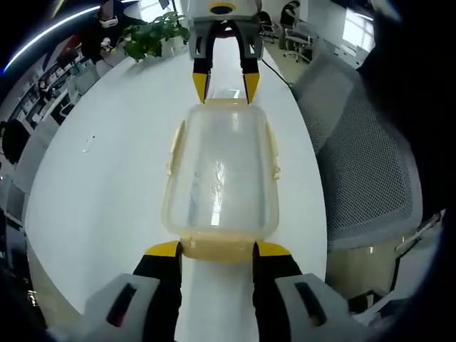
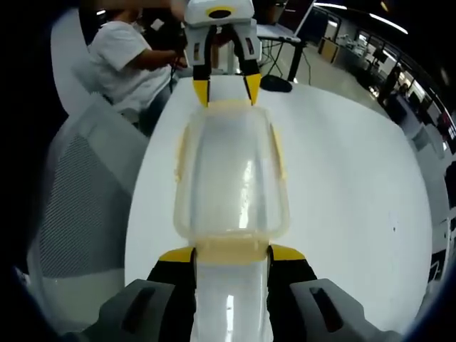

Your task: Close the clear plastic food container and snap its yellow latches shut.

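A clear plastic food container (image 1: 221,174) with its lid on lies lengthwise on the white table (image 1: 100,192). Pale yellow latches run along its long sides (image 1: 173,146). My left gripper (image 1: 217,251) is open, its yellow tips flanking the near end latch (image 1: 217,247). At the far end my right gripper (image 1: 226,82) stands open, tips at that end's latch. In the right gripper view the same container (image 2: 231,178) lies ahead, with the right gripper (image 2: 231,254) open around its end latch (image 2: 230,249) and the left gripper (image 2: 222,89) opposite.
A grey mesh chair (image 1: 363,164) stands close to the table's edge, also seen as the chair (image 2: 78,199). A potted plant (image 1: 153,35) sits at the table's far end. A person in a white shirt (image 2: 125,60) sits beyond the table.
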A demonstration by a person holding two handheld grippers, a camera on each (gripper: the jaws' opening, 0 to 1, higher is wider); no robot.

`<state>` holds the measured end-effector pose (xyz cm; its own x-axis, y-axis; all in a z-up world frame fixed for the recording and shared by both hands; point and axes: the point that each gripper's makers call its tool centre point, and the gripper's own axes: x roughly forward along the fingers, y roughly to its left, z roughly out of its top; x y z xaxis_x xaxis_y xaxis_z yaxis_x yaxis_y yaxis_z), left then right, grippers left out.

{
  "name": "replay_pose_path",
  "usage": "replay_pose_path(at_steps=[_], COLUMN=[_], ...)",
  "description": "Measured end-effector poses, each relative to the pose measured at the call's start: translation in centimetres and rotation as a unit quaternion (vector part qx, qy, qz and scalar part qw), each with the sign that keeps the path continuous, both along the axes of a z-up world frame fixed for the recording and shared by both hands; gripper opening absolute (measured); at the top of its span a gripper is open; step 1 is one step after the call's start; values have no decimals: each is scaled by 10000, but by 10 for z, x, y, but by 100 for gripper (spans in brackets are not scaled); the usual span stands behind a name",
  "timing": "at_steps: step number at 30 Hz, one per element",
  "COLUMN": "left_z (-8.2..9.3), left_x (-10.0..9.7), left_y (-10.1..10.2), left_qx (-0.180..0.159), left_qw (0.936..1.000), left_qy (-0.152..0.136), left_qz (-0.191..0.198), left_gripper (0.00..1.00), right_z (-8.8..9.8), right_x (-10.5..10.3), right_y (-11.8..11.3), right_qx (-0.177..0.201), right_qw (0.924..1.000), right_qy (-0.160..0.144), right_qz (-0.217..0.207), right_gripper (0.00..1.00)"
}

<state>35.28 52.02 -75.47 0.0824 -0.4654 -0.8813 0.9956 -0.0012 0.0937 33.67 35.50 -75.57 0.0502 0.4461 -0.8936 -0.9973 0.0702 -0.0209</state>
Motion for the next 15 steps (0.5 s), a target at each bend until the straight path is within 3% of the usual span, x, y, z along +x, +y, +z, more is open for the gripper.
replay_pose_path(at_steps=[15], left_z=[-1], left_x=[-3], left_y=[-27], left_qx=[-28], left_qw=[10000], left_qy=[67], left_qz=[-39], left_gripper=[37], right_z=[-1], right_x=[-3], right_y=[-26], right_qx=[-15], right_qw=[10000], right_qy=[21], right_qz=[-61], right_gripper=[37])
